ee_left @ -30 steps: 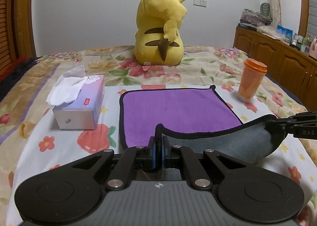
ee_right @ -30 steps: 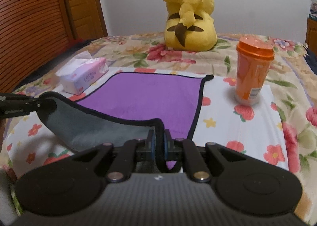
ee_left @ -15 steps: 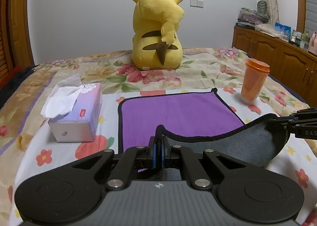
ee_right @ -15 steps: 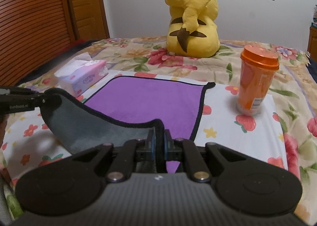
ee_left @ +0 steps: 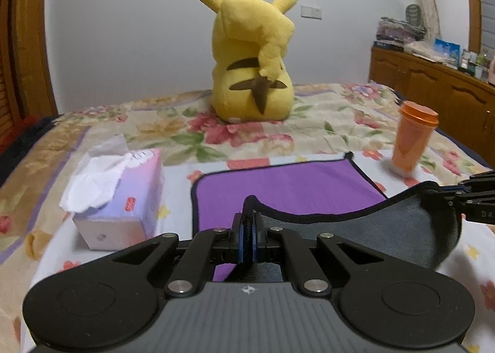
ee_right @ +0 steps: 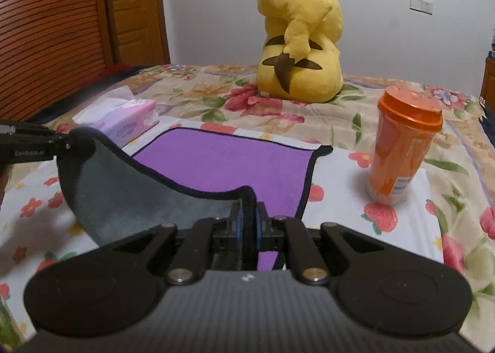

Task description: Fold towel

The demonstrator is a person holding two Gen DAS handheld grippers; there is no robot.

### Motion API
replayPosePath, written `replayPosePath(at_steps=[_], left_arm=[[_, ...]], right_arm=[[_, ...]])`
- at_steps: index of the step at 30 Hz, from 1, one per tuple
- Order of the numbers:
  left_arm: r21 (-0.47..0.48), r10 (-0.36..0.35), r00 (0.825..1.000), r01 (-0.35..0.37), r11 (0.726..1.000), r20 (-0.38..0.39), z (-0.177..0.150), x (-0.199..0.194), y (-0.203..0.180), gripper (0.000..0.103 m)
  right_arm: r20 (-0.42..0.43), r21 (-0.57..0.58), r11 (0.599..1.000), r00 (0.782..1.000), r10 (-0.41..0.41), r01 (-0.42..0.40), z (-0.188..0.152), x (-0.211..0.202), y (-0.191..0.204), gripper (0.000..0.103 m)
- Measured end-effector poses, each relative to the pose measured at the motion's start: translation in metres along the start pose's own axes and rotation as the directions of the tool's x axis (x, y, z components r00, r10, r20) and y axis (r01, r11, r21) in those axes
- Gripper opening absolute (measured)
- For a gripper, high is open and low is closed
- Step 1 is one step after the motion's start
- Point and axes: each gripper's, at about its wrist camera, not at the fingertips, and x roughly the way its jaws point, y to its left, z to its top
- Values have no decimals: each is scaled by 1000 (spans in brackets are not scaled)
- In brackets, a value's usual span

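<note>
A purple towel (ee_left: 284, 183) with black trim and a grey underside lies on the flowered bed; it also shows in the right wrist view (ee_right: 222, 161). Its near edge is lifted and hangs in a sag, grey side (ee_left: 386, 229) up. My left gripper (ee_left: 247, 229) is shut on the near left corner. My right gripper (ee_right: 247, 223) is shut on the near right corner. Each gripper shows at the edge of the other view, the right one (ee_left: 470, 201) and the left one (ee_right: 31, 146). The far half of the towel lies flat.
A tissue box (ee_left: 123, 195) stands left of the towel. An orange lidded cup (ee_left: 411, 136) stands to its right. A yellow plush toy (ee_left: 253, 59) sits behind it. A wooden cabinet (ee_left: 433, 87) is at the far right, a wooden door (ee_right: 62, 28) at the left.
Both grippers have moved forward and a little higher with the towel corners. The lifted grey edge now reaches further over the purple half.
</note>
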Motion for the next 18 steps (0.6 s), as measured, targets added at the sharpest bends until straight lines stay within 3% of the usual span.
replayPosePath(at_steps=[18], left_arm=[[7,26,994,-27,1000,104,37,16,2,8]], right_arm=[[87,-93,992,994,-71,80,28,22,-5,9]])
